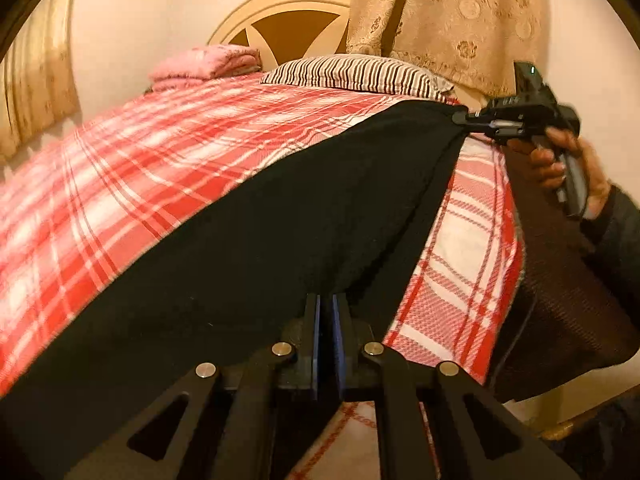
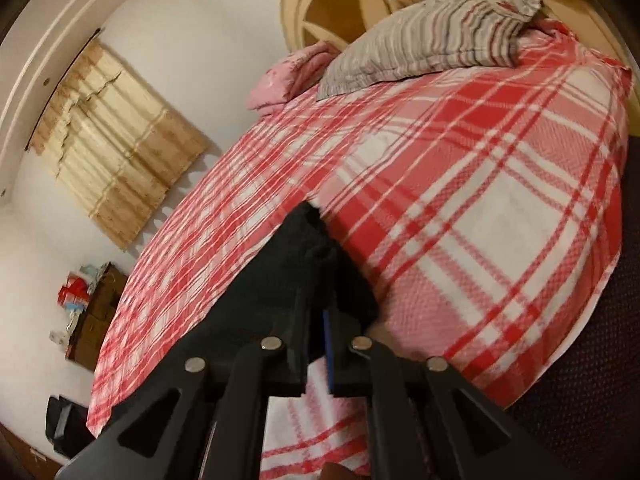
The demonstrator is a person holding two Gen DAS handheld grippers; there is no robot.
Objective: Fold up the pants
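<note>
Black pants (image 1: 280, 216) stretch across a bed with a red and white plaid cover (image 1: 160, 152). My left gripper (image 1: 327, 304) is shut on the near edge of the pants. My right gripper (image 1: 460, 118) shows in the left wrist view, held by a hand, shut on the far corner of the pants. In the right wrist view the right gripper (image 2: 322, 300) is shut on the black pants (image 2: 296, 264), which hang bunched over its fingers above the plaid cover (image 2: 460, 200).
A striped pillow (image 1: 352, 74) and a folded pink blanket (image 1: 204, 66) lie at the head of the bed by the cream headboard (image 1: 280, 12). A patterned curtain (image 1: 448, 12) hangs behind. A cluttered low wooden stand (image 2: 92, 312) sits by the far wall.
</note>
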